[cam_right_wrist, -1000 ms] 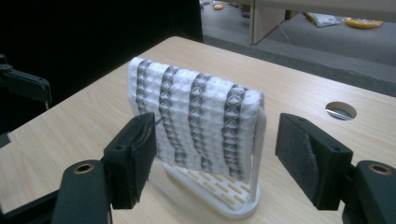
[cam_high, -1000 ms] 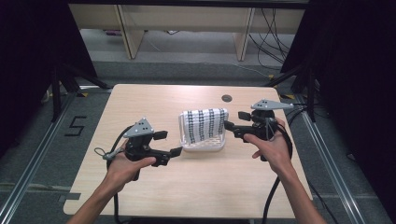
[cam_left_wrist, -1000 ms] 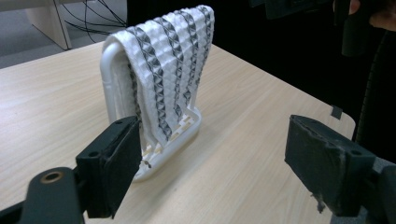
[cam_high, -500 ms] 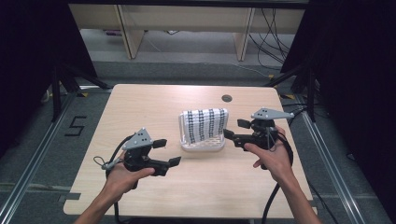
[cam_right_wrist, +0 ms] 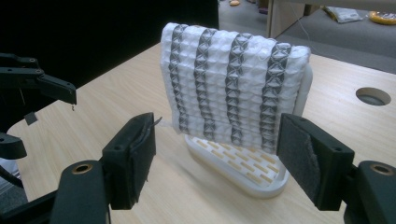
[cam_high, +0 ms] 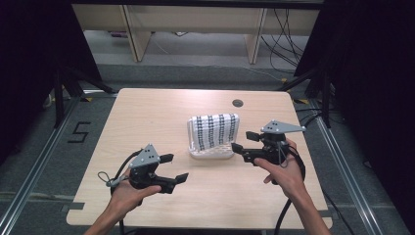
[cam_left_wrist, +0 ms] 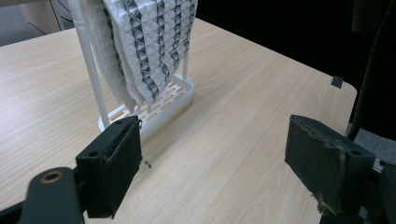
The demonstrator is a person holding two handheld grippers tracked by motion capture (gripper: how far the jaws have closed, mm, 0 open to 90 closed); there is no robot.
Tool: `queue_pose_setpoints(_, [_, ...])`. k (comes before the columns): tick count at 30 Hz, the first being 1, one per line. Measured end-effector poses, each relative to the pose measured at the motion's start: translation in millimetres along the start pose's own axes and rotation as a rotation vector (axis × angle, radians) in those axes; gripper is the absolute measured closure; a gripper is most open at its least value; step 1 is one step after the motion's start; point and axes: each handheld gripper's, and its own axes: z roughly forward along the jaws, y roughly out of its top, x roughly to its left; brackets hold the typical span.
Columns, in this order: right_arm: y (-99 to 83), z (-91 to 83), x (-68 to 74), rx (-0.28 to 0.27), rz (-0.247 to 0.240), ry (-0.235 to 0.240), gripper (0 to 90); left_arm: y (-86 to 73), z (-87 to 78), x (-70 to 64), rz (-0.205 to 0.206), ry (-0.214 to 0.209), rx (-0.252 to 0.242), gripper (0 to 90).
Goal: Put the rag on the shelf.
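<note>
We saw striped cloth (cam_high: 219,129) draped over white rack (cam_high: 211,152) mid-table, likely hung for easy grabbing. Right gripper (cam_high: 239,142) just beside rack, jaws wide, facing cloth. Left gripper (cam_high: 174,168) nearer us, jaws wide, empty.

**Patterned cloth on a white rack**

A white cloth (cam_high: 216,129) with dark grey diamond-pattern stripes hangs folded over a small white rack (cam_high: 211,152). The rack stands upright on its slotted oval base, near the middle of the light wooden table (cam_high: 147,117).
</note>
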Motion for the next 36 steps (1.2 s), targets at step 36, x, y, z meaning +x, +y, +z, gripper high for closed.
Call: queue_pose_setpoints(36, [-54.9,-3.8,9.1,0.056,0.060,0.029,21.8,-41.4,-8.0,9.8,-0.063,0.031,0.042,18.1])
